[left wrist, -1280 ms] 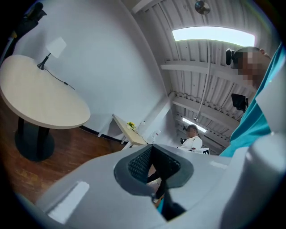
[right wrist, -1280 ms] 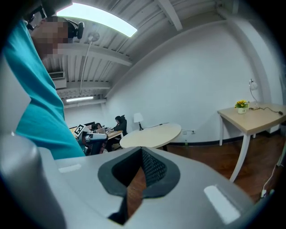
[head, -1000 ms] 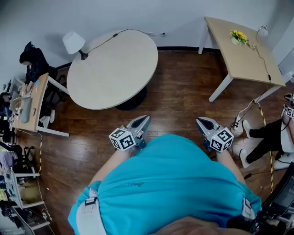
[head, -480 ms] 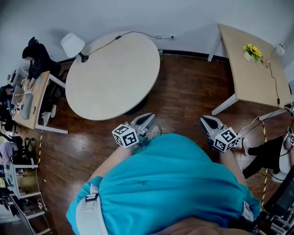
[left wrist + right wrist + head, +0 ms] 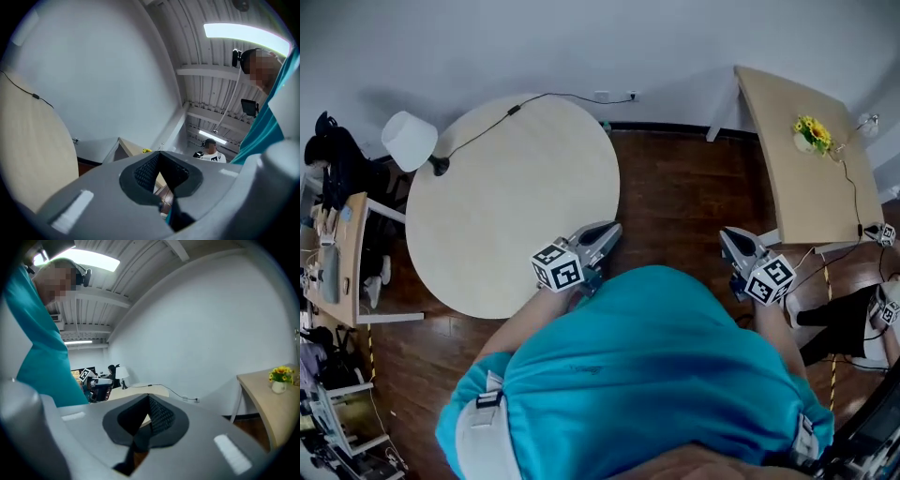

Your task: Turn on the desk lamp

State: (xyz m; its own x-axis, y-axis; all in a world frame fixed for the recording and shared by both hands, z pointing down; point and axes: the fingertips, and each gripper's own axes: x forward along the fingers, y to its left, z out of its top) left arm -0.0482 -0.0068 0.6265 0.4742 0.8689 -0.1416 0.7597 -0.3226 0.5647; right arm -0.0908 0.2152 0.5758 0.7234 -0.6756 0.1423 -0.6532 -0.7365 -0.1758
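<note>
A person in a teal shirt [image 5: 647, 366] stands at the round desk [image 5: 511, 220]. The left hand-held gripper [image 5: 602, 232] and right hand-held gripper [image 5: 729, 236] are both closed on nothing and held close in. The desk lamp [image 5: 411, 141] sits at the desk's far left edge, well apart from both, likely calling for a reach.

Even ceiling light, heavy fisheye distortion

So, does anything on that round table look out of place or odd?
Only the desk lamp: it stands at the very rim of the round table, its white shade hanging out past the edge, and its cord trails over the tabletop to the wall. Nothing looks spilled or broken.
</note>
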